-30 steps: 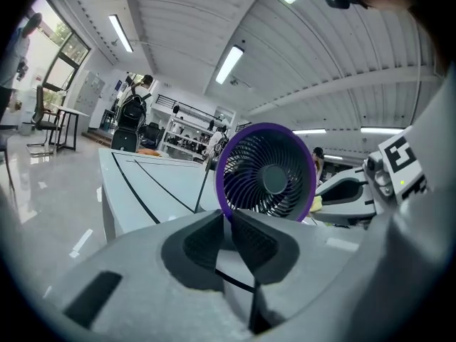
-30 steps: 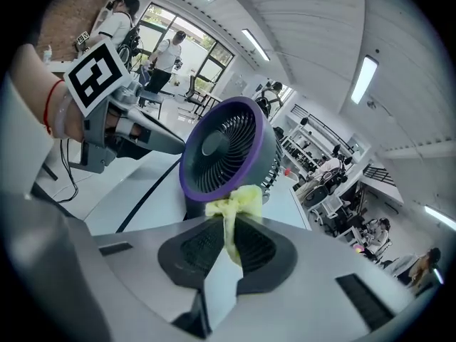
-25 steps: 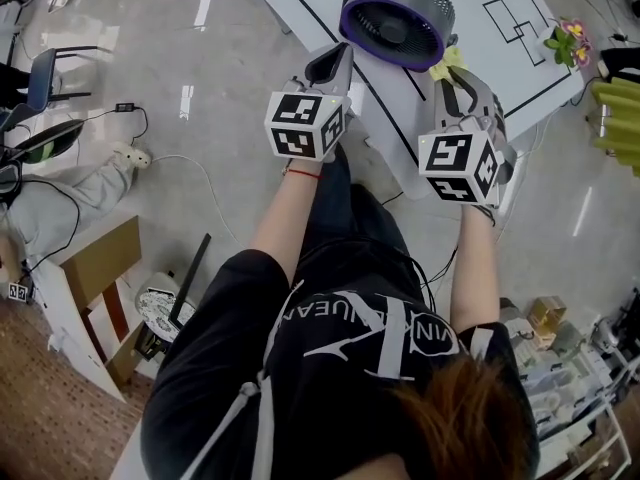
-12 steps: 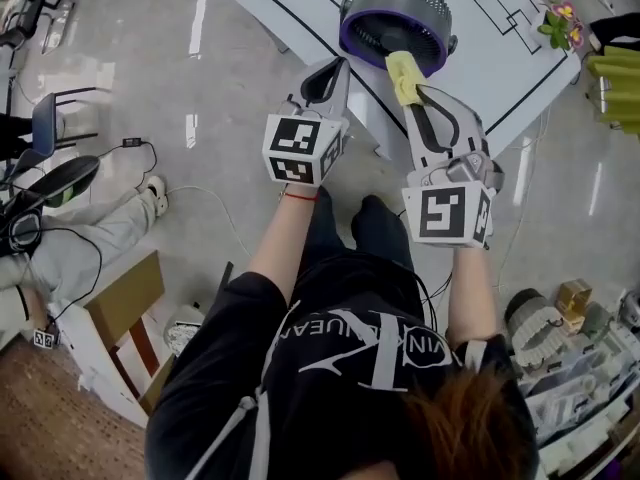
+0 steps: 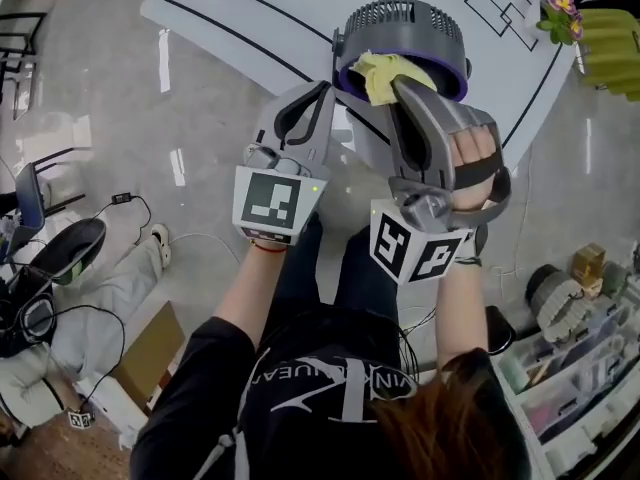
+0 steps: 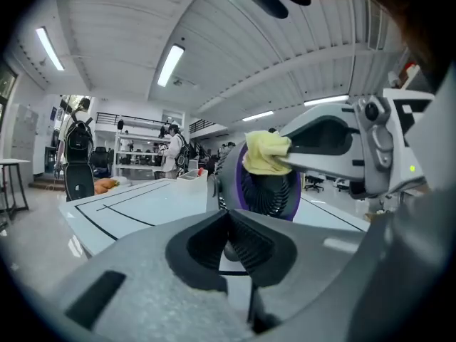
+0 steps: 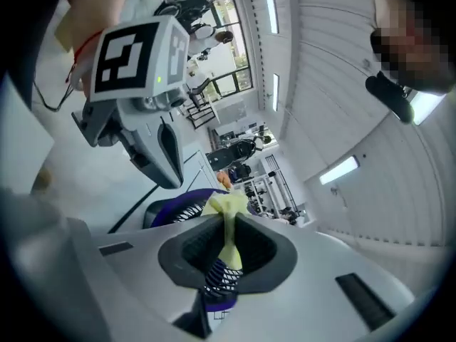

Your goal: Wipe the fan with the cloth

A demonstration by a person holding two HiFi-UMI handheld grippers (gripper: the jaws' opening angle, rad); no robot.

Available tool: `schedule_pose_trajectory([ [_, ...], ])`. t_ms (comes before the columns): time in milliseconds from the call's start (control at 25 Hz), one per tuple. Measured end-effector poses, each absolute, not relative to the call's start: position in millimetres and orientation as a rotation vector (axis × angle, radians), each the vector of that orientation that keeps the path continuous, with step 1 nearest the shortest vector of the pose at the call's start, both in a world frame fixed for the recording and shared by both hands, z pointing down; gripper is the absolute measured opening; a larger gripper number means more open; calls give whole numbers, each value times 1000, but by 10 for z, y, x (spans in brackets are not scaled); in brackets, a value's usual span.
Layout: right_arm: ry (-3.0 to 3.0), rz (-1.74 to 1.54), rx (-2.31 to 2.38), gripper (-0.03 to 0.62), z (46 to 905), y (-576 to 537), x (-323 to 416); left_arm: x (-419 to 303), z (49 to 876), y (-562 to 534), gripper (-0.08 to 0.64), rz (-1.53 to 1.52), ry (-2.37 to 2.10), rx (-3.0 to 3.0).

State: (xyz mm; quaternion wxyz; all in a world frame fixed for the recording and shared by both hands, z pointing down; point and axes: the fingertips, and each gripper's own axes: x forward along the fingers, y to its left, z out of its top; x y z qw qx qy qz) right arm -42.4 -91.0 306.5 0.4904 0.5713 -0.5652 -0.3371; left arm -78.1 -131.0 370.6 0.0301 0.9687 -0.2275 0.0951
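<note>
A grey fan (image 5: 405, 33) with a purple ring stands on the white table (image 5: 260, 18), its grille facing me. My right gripper (image 5: 393, 84) is shut on a yellow cloth (image 5: 376, 72), which lies against the fan's front grille. The right gripper view shows the cloth (image 7: 228, 226) pinched between the jaws, with the fan (image 7: 178, 206) just behind it. My left gripper (image 5: 322, 90) is shut on nothing and hovers at the fan's lower left, close beside the right one. The left gripper view shows the fan (image 6: 267, 191) and the cloth (image 6: 265, 153) ahead of its closed jaws.
The table carries black marked lines. A flower pot (image 5: 560, 13) stands at its far right corner. Shelves with boxes (image 5: 570, 368) sit at the lower right. Cables and a seated person's leg (image 5: 120, 278) are on the floor to the left.
Both grippers rose and moved forward to the fan while rolling. The right one carried the cloth from the fan's near edge onto its grille.
</note>
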Motion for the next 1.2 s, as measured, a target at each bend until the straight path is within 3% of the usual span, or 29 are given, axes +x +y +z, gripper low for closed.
schedule_pose_trajectory([
  [480, -1201, -525, 1618, 41, 3443, -709, 129, -687, 3824, -1263, 3, 295, -589, 2993],
  [1200, -1353, -307, 1610, 40, 3953, -776, -230, -831, 3943, -1255, 3, 329, -581, 2990],
])
